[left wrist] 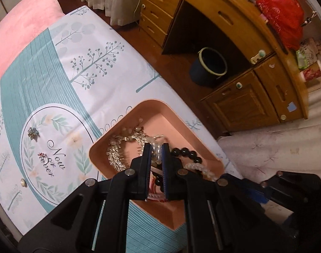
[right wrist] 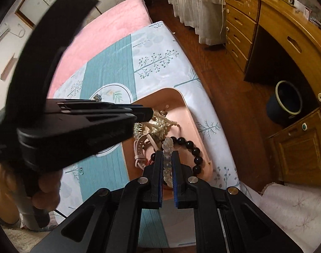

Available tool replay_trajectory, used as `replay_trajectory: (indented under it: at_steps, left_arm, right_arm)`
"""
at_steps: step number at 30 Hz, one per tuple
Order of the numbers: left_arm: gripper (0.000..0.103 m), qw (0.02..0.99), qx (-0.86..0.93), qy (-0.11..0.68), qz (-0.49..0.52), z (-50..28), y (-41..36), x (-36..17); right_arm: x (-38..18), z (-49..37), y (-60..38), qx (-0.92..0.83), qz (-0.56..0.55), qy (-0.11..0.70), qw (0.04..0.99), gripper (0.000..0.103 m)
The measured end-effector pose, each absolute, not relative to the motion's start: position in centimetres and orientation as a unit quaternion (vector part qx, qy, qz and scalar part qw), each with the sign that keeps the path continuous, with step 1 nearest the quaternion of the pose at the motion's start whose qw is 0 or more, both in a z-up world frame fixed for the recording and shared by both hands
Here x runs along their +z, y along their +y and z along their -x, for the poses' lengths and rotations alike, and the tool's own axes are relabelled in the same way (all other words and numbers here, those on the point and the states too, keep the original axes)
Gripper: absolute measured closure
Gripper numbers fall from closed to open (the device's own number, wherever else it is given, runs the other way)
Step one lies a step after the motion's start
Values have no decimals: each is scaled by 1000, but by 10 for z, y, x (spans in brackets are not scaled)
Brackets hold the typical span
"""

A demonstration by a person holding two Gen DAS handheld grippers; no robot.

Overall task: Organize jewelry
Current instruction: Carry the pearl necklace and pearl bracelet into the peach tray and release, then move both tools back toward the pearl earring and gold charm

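A pink tray [left wrist: 177, 126] [right wrist: 187, 109] sits on a patterned tablecloth and holds a gold chain [left wrist: 118, 149], a black bead bracelet [left wrist: 187, 152] [right wrist: 194, 149], a clear bead bracelet [left wrist: 202, 168] and a pink watch [right wrist: 141, 147]. My left gripper [left wrist: 156, 147] hovers over the tray, jaws narrowly apart around clear beads, grip unclear. My right gripper [right wrist: 167, 154] is shut on the clear bead bracelet [right wrist: 167, 145] above the tray. A blue flower brooch [left wrist: 33, 133], a small red brooch [left wrist: 42, 155] and a round stud [left wrist: 23, 182] lie on the cloth, left of the tray.
The left gripper's body [right wrist: 76, 122] crosses the right wrist view, just left of the tray. A pink cushion [left wrist: 23, 35] lies at the far end. A wooden desk [left wrist: 234, 21] and a dark bin [left wrist: 211, 65] stand on the floor to the right.
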State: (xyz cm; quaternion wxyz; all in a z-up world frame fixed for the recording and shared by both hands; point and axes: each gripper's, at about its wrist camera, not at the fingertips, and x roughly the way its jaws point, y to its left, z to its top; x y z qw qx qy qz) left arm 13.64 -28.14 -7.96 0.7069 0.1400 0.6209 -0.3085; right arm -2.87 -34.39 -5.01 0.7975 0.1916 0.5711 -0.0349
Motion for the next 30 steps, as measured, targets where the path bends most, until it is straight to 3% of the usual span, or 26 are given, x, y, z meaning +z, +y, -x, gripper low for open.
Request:
replay_trajectory:
  at_steps: [8, 9, 11, 12, 13, 21, 30]
  left_arm:
    - [93, 696, -299, 633, -161, -138, -275, -95]
    - [88, 696, -296, 634, -161, -138, -273, -95]
    - [70, 698, -289, 635, -159, -138, -266, -95]
    - [56, 700, -287, 634, -156, -138, -263, -94]
    - [50, 704, -285, 632, -151, -138, -259, -93]
    - [50, 714, -270, 631, -137, -132, -226, -83]
    - [50, 742, -237, 616, -117, -121, -154, -53]
  right_arm:
    - [-70, 7, -340, -21, -180, 590, 787, 96]
    - [-73, 4, -340, -18, -181, 595, 783, 96]
    - [-79, -1, -337, -15, -177, 603, 778, 94]
    - [-82, -4, -334, -13, -174, 607, 775, 92]
    - [-84, -5, -333, -10, -173, 610, 773, 91]
    - [-91, -17, -319, -7, -157, 617, 771, 71]
    - [-71, -13, -301, -11, -133, 609, 782, 68]
